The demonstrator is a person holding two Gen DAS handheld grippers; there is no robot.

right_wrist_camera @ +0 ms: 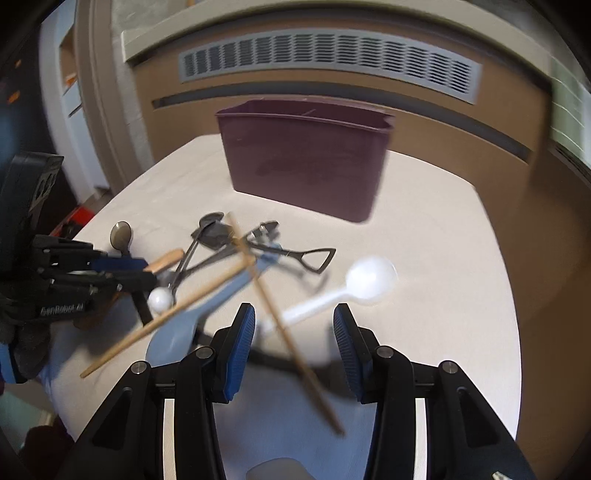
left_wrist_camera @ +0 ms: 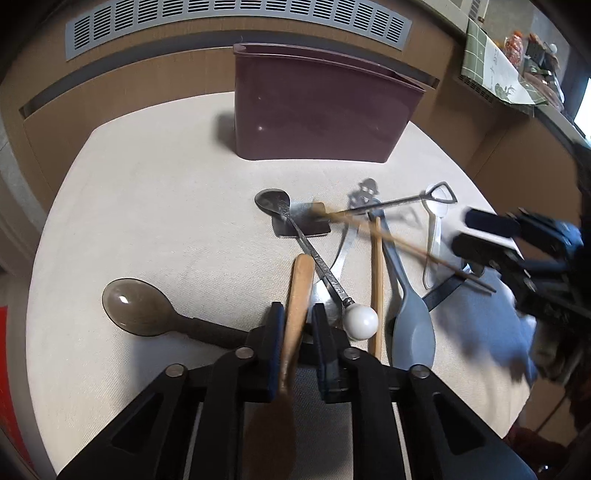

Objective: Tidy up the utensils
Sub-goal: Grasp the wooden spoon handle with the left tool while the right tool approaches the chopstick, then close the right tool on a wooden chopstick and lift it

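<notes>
Left gripper (left_wrist_camera: pixel 297 325) clenched on wooden spoon (left_wrist_camera: pixel 298 295) mid-handle, looks light, stiff, grippy, likely tips bowl-heavy; right gripper (right_wrist_camera: pixel 293 347) released above chopstick (right_wrist_camera: pixel 284 325).

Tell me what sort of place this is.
Probably a home dining or living room: a cloth-covered table strewn with spoons and chopsticks, a purple bin, and a wood-panelled heater cover with a vent grille behind.

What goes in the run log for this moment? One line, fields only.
left gripper: shut on wooden spoon | right gripper: open, empty, above chopstick | bin: upright behind the pile | stage: first pick
</notes>
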